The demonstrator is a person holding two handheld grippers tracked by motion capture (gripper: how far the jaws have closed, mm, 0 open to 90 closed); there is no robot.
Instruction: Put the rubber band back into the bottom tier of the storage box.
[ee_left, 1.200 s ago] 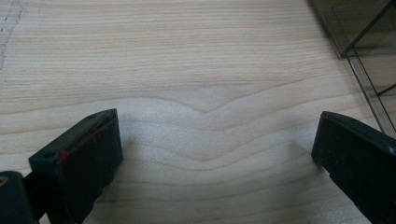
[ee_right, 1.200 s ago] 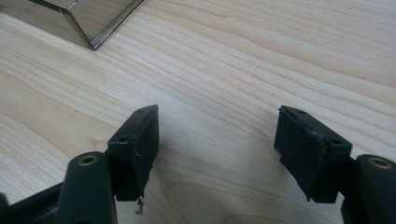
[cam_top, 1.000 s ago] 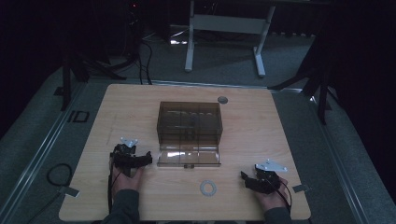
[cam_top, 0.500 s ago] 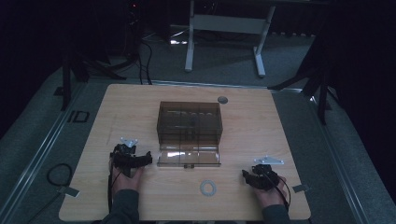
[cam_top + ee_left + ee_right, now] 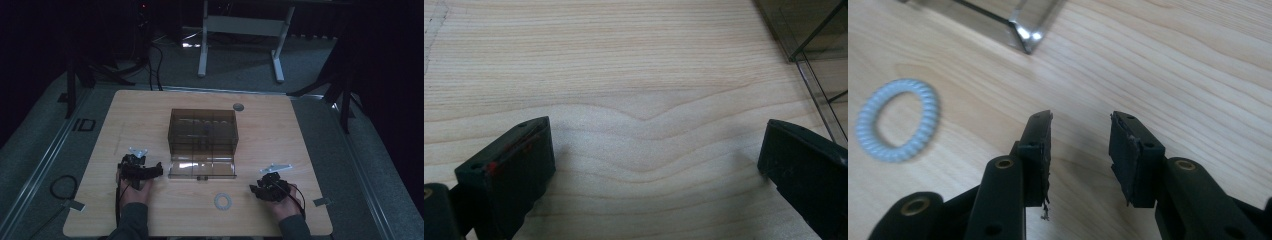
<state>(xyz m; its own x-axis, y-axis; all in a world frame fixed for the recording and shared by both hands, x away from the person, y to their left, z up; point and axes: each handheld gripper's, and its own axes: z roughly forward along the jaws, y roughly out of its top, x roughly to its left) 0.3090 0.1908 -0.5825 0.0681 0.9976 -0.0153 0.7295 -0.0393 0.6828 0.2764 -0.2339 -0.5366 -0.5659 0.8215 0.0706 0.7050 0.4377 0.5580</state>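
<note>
Evidently poised to start, the left gripper (image 5: 654, 165) rests wide open and empty just left of the smoky clear compartment box (image 5: 202, 142), while the right gripper (image 5: 1080, 145), partly open and empty, aims beside the white spiral hair tie (image 5: 897, 119) lying left of its jaws.

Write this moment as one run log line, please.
left gripper: open, empty | right gripper: open, empty | coil ring: on table, untouched | clear box: centre
</note>
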